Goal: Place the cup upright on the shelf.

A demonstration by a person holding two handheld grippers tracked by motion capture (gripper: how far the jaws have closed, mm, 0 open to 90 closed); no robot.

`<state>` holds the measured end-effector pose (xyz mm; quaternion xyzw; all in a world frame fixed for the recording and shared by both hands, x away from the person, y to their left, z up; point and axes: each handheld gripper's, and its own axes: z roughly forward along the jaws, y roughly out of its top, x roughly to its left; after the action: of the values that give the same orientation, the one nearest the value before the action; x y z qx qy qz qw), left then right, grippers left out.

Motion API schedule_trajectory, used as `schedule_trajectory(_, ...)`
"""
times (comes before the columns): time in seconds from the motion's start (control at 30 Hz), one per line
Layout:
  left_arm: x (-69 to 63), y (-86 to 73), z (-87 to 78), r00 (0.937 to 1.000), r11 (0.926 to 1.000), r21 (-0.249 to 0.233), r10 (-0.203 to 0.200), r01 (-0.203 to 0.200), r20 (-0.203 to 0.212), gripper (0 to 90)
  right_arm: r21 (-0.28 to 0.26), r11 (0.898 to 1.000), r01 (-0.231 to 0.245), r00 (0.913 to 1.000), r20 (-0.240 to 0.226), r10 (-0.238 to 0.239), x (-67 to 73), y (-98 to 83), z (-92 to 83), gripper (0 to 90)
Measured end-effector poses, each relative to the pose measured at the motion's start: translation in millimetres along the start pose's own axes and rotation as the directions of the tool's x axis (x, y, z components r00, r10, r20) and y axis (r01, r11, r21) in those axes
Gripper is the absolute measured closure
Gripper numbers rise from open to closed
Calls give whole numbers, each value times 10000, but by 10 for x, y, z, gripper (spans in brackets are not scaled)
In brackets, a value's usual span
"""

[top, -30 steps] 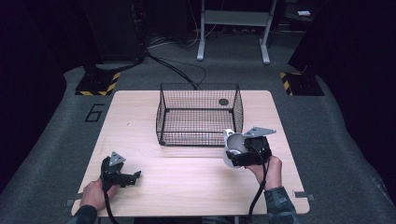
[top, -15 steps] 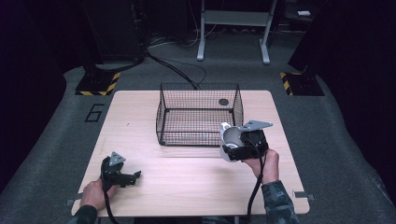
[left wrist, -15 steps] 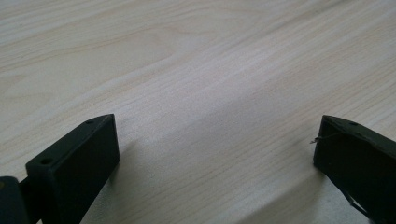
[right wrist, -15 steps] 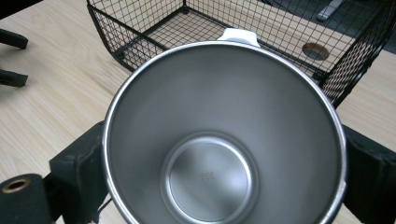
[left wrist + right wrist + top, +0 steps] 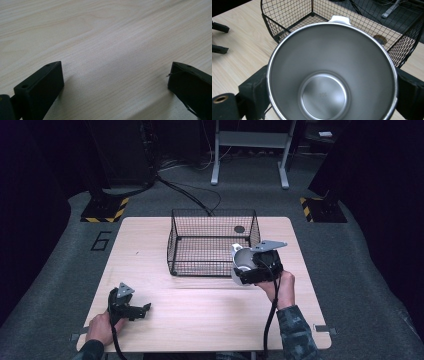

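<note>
A: Nearest the person, the left tongs [image 5: 145, 308] sit low over the bare table [image 5: 210, 315], jaws spread wide with nothing between them. In the left gripper view there's just wood grain between the two black pads.

B: Parked, then. And the other hand?

A: The right tongs [image 5: 329, 87] are clamped on a steel cup [image 5: 332, 75], one jaw pressed to each side of the wall. In the high view the cup [image 5: 243, 262] is held in the air, tipped so its mouth faces the camera on the tongs, right at the near right corner of the wire basket [image 5: 212, 242].

B: So the job looks like getting that cup into the basket.

A: That's my read. The cup's white handle [image 5: 339, 19] points toward the basket, and the rim of the basket [image 5: 287, 32] sits just beyond it.

B: What makes this go cleanly?

A: Lift enough that the cup's lowest edge clears the top wire, carry it in over the open floor, then lower before letting go. I'd keep the squeeze firm; smooth steel could slip. Watch that handle so it doesn't snag the mesh.

B: Anything farther back?

A: A dark round spot [image 5: 239, 229] on the table, seen through the basket's far side. Beyond the table, grey floor and cables.
</note>
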<state>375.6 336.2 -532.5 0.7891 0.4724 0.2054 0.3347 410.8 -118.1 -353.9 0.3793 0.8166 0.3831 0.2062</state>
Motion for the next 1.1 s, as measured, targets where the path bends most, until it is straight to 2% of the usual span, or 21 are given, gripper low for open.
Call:
schedule_trajectory(0.17,3,1,2,10000,10000,-27,31,-31,-25,1,-48,9995,316,9995,-78,-317,-11,126,21,64)
schedule_trajectory(0.33,3,1,3,10000,10000,-41,38,-38,-22,1,-69,9995,300,9995,-112,-301,0,209,39,64)
schedule_trajectory(0.37,3,1,2,10000,10000,-32,35,-35,-21,1,-52,9987,498,9987,-138,-498,-8,253,57,64)
schedule_trajectory(0.5,3,1,2,10000,10000,-37,41,-42,-22,1,-64,9994,351,9992,-173,-353,1,298,85,64)
schedule_trajectory(0.83,3,1,3,10000,10000,-39,40,-40,-23,1,-94,9985,547,9981,-265,-549,-20,460,207,64)
schedule_trajectory(0.9,3,2,2,10000,10000,-28,40,-40,-20,1,-134,9992,385,9989,-262,-388,-10,487,239,64)
schedule_trajectory(1.0,3,2,1,10000,10000,-20,34,-34,-19,1,-64,9986,526,9982,-287,-528,-22,527,279,64)
schedule_trajectory(1.07,4,1,2,10000,10000,-32,44,-44,-22,1,-161,9991,395,9989,-249,-398,-20,553,313,64)
schedule_trajectory(1.1,3,1,2,10000,10000,-39,39,-39,-22,1,-42,9990,450,9985,-312,-452,-28,570,318,64)
